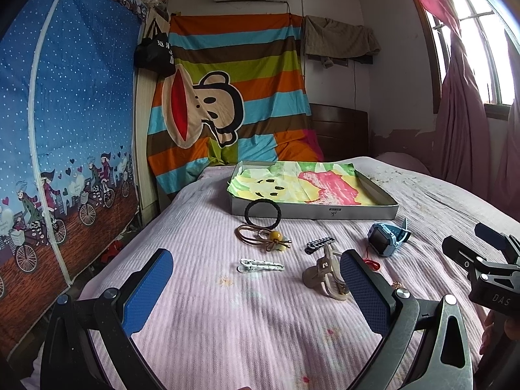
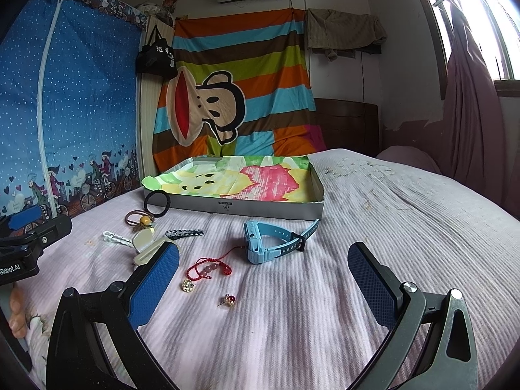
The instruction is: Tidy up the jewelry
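Daylight from overexposed window [image 1: 481, 42]; fisheye edges bent, dark.

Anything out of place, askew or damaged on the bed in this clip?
Nothing looks damaged or spilled. The box holds only its colourful liner, while the jewelry lies scattered on the bedspread in front: the blue watch resting on its side, the red bracelet in a loose tangle, the black hair tie leaning against the box's front wall.

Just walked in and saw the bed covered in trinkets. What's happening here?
A person holds a two-finger gripper in each hand above the bed; the left gripper and right gripper are both open and empty. Hair ties, clips, a blue smartwatch, a red beaded bracelet and small earrings lie loose on the bedspread. The shallow box with its colourful lining holds no jewelry yet.
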Demonstrator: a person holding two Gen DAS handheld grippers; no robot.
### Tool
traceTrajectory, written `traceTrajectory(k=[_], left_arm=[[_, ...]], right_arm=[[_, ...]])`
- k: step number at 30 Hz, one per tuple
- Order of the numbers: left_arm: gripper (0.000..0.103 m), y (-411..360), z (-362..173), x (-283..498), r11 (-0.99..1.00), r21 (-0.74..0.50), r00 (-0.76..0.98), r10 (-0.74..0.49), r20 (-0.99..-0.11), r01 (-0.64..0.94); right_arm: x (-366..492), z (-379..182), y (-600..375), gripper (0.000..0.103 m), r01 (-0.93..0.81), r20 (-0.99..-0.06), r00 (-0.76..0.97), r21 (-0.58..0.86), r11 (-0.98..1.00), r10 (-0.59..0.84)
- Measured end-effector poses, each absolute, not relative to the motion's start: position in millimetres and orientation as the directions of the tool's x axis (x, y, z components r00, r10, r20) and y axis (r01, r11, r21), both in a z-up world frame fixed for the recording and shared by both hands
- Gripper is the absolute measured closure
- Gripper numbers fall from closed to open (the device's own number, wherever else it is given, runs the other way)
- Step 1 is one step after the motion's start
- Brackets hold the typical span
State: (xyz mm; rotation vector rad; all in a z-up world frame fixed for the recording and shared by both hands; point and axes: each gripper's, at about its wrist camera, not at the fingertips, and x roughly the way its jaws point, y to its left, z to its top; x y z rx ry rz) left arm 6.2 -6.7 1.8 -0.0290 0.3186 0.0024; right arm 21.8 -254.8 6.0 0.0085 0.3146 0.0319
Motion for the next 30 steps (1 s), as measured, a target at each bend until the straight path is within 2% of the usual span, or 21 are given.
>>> traceTrajectory(k=[13, 16, 20, 22, 24, 29, 30], left_arm=[[0.0, -3, -1, 42, 0.991, -0.108, 0.898, -0.119, -0.423, 0.081], [0.005, -6, -2, 52, 0.984, -0.139, 0.878, -0.166, -0.448, 0.115], [0.014, -13, -6, 64, 0.972, -0.165, 0.848, -0.227, -0.479, 0.167], [0.024, -16, -7, 67, 0.967, -0.172, 0.833, -0.249, -0.494, 0.187], [0.029, -19, -9, 71, 0.962, -0.183, 0.817, -0.27, -0.509, 0.204], [0.044, -26, -15, 82, 0.945, -0.216, 0.774, -0.326, -0.544, 0.247], [0.047, -28, -16, 85, 0.942, -0.221, 0.765, -0.335, -0.55, 0.254]], right_arm=[[42, 5, -255, 0.001, -0.062, -0.334, 0.941, -0.014, 0.998, 0.054], [47, 1, -256, 0.002, -0.068, -0.355, 0.932, 0.003, 0.998, 0.065], [55, -4, -255, 0.018, -0.1, -0.39, 0.916, 0.013, 0.995, 0.097], [58, -7, -255, 0.027, -0.119, -0.406, 0.906, 0.018, 0.993, 0.115], [61, -9, -255, 0.032, -0.135, -0.424, 0.896, 0.026, 0.99, 0.134], [71, -19, -252, 0.056, -0.18, -0.49, 0.853, 0.048, 0.983, 0.18], [73, -21, -251, 0.058, -0.191, -0.505, 0.842, 0.051, 0.98, 0.19]])
